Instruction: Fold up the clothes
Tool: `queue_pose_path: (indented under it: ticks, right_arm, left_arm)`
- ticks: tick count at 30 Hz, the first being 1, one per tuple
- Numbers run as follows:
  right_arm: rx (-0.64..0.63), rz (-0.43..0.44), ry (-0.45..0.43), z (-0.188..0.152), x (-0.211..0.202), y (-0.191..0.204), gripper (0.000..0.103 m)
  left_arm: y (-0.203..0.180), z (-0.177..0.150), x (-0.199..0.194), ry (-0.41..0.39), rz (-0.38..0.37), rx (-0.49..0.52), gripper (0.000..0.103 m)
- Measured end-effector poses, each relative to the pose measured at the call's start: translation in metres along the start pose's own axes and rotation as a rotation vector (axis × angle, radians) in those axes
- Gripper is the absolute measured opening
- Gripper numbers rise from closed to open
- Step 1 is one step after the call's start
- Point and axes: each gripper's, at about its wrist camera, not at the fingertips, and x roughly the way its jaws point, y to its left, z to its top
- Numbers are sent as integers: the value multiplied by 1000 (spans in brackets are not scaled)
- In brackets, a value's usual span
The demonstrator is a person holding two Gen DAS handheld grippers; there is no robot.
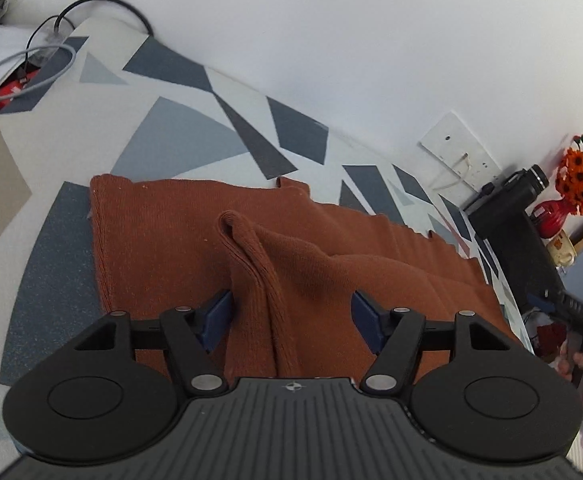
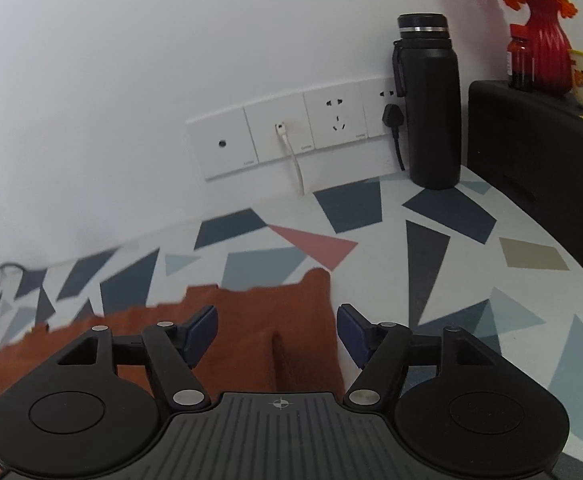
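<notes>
Both the left gripper (image 1: 291, 316) and right gripper (image 2: 276, 334) stand spread over the partly folded rust knit sweater (image 1: 179, 240), its bunched sleeve (image 1: 259, 264) unflattened.

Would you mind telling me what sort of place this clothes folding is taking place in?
Most likely a home room: a table with a patterned cover against a white wall, wall sockets, a black flask and a red vase of orange flowers. A rust sweater lies on it.
</notes>
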Motion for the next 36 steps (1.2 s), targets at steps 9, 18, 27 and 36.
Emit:
queue_pose_path:
  ticks: [9, 18, 27, 36]
  right_arm:
    - [-112, 58, 179, -23, 54, 19, 59]
    - [-51, 203, 220, -17, 56, -1, 26]
    - [-113, 199, 225, -16, 65, 16, 12]
    - [-81, 257, 4, 16, -3, 19, 11]
  left_arm:
    - [-14, 7, 5, 44, 33, 69, 26]
    - [-7, -4, -26, 20, 75, -12, 24]
    - [-35, -9, -17, -21, 131, 57, 12]
    - [-72, -10, -70, -156, 118, 141, 11]
